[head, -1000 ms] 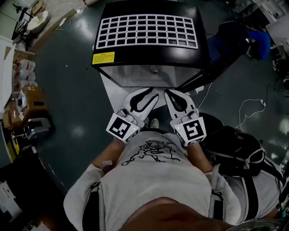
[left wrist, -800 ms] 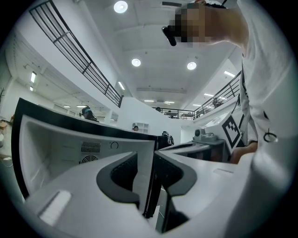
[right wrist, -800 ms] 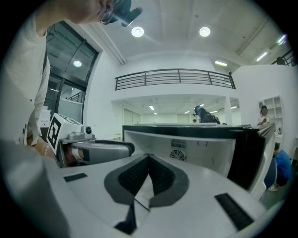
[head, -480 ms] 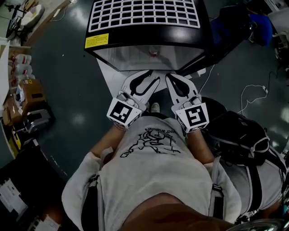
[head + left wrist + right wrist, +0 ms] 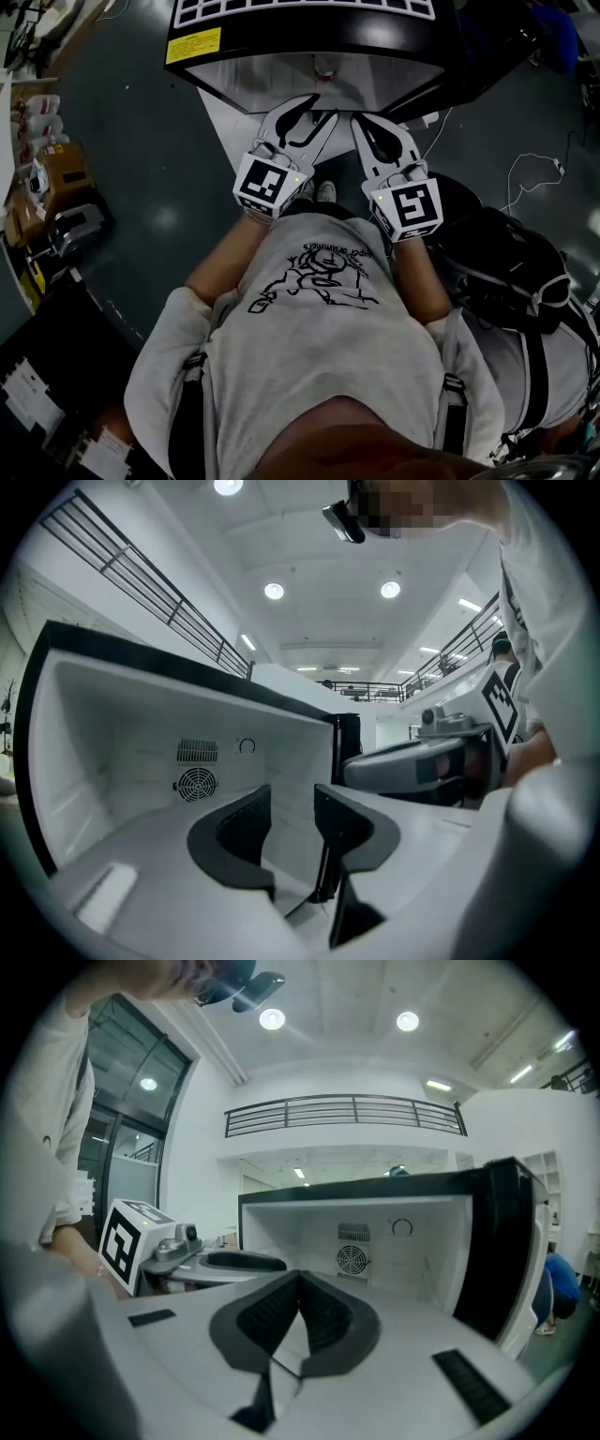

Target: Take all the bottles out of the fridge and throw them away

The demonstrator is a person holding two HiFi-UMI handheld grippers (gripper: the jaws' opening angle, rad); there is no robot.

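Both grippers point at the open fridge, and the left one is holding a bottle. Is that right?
No. The left gripper holds no bottle: the left gripper view shows its jaws apart, just opened wider, with nothing between them. It and the right gripper do point at the open fridge.

Probably a lab hall, mezzanine railing (image 5: 342,1110), floor cables (image 5: 534,156)
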